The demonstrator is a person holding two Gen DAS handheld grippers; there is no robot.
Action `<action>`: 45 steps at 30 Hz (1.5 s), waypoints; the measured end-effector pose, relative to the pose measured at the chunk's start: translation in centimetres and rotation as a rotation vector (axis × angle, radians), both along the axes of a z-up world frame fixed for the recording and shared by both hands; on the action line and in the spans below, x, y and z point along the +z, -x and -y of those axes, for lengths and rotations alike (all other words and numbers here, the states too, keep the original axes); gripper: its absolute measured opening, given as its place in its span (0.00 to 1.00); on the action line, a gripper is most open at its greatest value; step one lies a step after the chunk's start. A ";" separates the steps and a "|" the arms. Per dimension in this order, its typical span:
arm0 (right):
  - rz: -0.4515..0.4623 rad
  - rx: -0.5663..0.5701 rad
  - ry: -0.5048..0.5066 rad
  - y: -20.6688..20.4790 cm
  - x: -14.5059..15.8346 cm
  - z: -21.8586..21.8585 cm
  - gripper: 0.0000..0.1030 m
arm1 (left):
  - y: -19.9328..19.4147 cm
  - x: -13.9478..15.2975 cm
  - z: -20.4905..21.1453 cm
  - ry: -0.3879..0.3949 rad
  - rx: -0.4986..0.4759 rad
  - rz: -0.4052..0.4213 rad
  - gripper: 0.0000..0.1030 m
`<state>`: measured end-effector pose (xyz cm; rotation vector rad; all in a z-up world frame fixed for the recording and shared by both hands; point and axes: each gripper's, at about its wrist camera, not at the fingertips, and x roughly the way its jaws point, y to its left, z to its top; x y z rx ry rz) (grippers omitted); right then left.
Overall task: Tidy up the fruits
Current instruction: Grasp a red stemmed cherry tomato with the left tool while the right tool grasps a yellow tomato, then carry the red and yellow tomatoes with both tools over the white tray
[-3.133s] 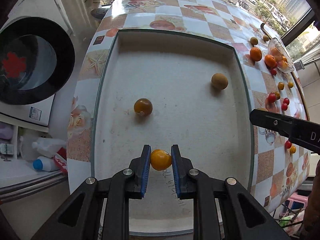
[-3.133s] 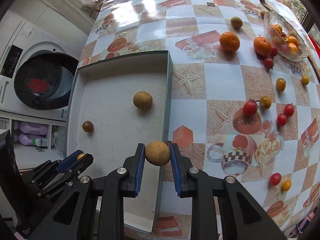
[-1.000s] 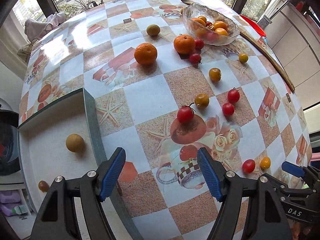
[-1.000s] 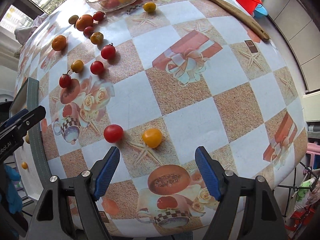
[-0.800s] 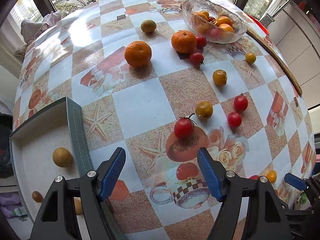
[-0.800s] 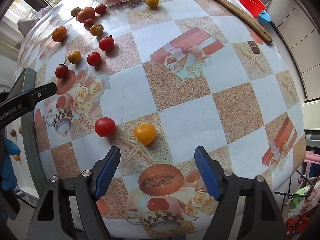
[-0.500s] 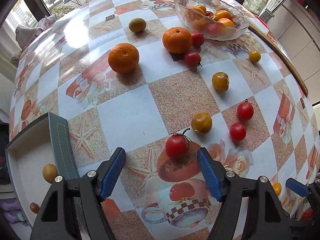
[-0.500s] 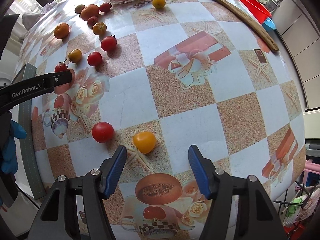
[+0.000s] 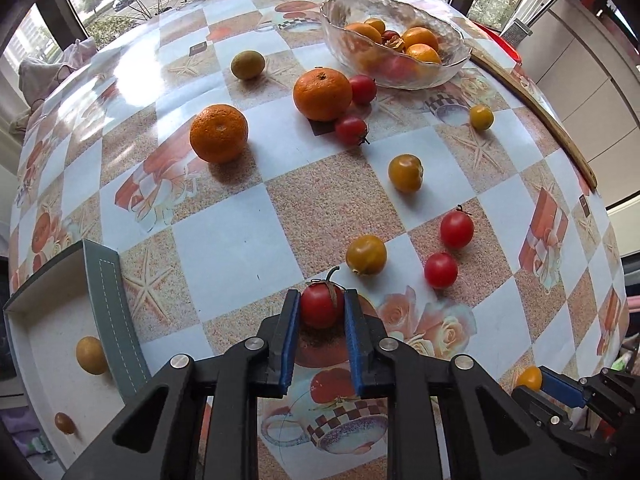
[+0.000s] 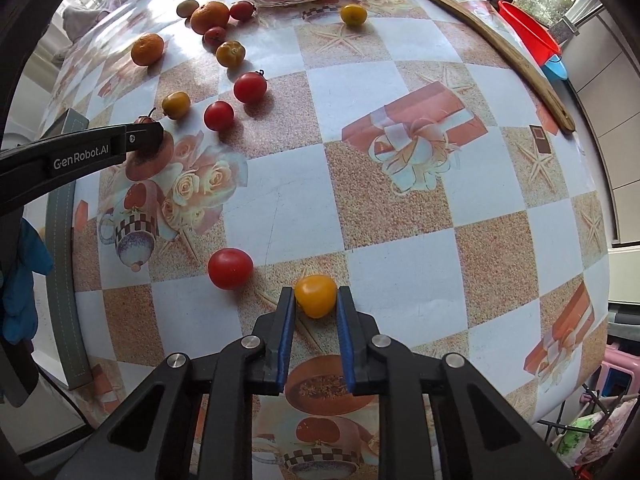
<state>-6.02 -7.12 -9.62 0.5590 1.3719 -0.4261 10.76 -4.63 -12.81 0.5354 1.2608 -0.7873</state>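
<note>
We have each hand-held gripper clamped on one fruit on the surface [image 9: 224,240]: left hand-held gripper [image 9: 321,312] on the red tomato [image 9: 320,307], right hand-held gripper [image 10: 316,306] on the yellow tomato [image 10: 315,294], both near, ready for carrying to the tray [image 9: 106,304] at left.

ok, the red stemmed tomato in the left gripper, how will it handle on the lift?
The red tomato looks round and glossy, so it may slip or roll between the flat pads. Probably soft-skinned, so a hard squeeze could bruise it. It is small, likely light, and the left gripper grips near its middle.
</note>
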 end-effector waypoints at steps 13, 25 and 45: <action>0.040 -0.063 -0.053 0.6 1.8 1.3 0.21 | 0.6 4.6 -5.1 0.081 0.026 -0.016 0.22; 0.070 0.015 -0.058 -1.1 3.7 -1.7 0.21 | -0.5 6.3 -12.0 0.108 0.128 -0.011 0.22; 0.107 0.290 -0.091 -9.7 5.4 -13.9 0.21 | -2.0 5.6 -26.2 0.075 0.357 -0.015 0.22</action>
